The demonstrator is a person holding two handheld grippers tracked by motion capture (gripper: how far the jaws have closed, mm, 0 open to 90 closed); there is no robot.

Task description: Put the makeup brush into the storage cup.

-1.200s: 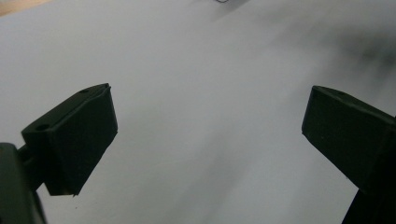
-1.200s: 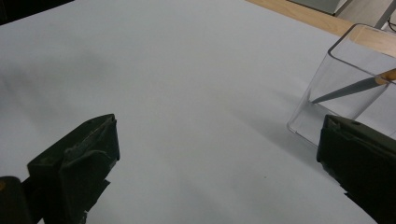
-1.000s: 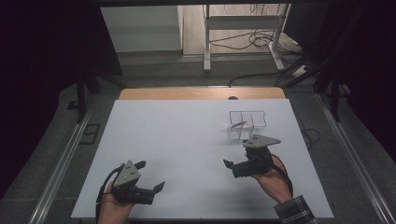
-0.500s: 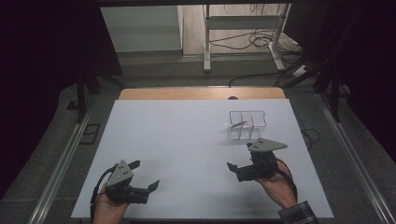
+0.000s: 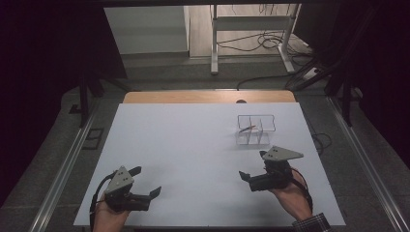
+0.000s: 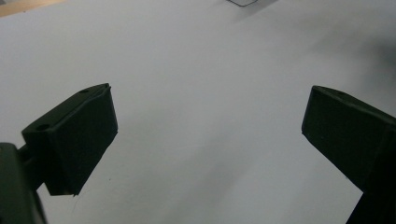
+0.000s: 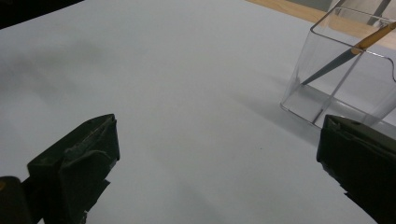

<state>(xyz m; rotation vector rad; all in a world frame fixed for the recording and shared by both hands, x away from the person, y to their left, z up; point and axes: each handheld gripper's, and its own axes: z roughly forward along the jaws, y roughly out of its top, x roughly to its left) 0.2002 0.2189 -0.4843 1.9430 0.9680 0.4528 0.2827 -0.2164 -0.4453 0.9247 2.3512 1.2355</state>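
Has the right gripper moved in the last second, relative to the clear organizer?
Yes. In the high view the right gripper has pulled back toward the person's edge of the table, widening its gap from the clear compartment organizer, which has stayed put. Its jaws stand open.

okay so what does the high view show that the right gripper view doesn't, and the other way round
High view alone: both hands with their grippers, the left gripper and right gripper, jaws apart, plus the wooden strip at the table's far edge and floor cables beyond. Right gripper view alone: a close look at the thin brown-handled stick leaning tilted inside the clear plastic divided box. Both share: the white tabletop, that box and the stick.
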